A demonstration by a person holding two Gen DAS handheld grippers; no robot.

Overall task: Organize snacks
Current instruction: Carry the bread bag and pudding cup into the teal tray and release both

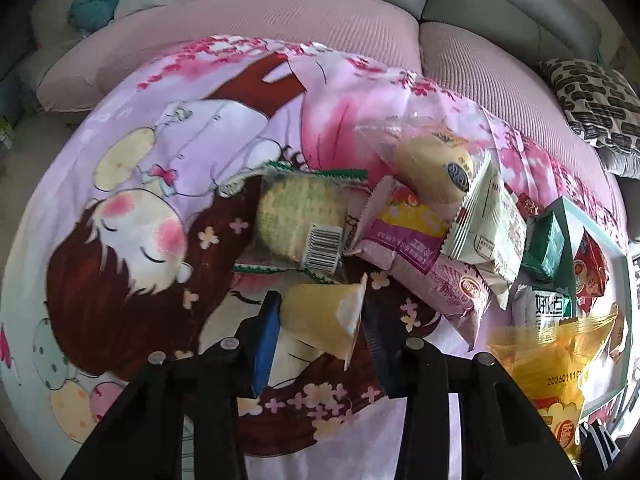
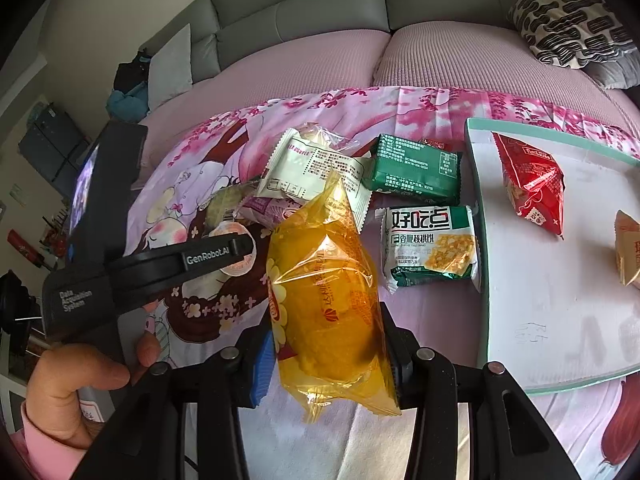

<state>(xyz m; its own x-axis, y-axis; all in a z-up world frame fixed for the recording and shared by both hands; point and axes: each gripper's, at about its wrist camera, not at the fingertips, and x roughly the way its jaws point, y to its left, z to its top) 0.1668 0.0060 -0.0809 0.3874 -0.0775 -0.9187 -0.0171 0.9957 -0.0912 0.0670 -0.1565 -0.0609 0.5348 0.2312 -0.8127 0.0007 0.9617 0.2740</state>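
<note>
A home living room. A grey sofa (image 2: 304, 12) with pink seat covers (image 2: 460, 56) runs along the far edge of the surface, a patterned black-and-white cushion (image 2: 572, 24) lies at its right corner, and a cartoon-girl printed cloth (image 1: 168, 184) drapes the surface, strewn with wrapped snacks (image 2: 430, 246).

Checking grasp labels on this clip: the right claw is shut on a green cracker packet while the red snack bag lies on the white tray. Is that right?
One thing is wrong: the right claw is shut on a yellow transparent snack packet, not a green one, as the right wrist view shows. The green cracker packet lies on the cloth beside the white tray. The red snack bag does lie on the tray.
</note>
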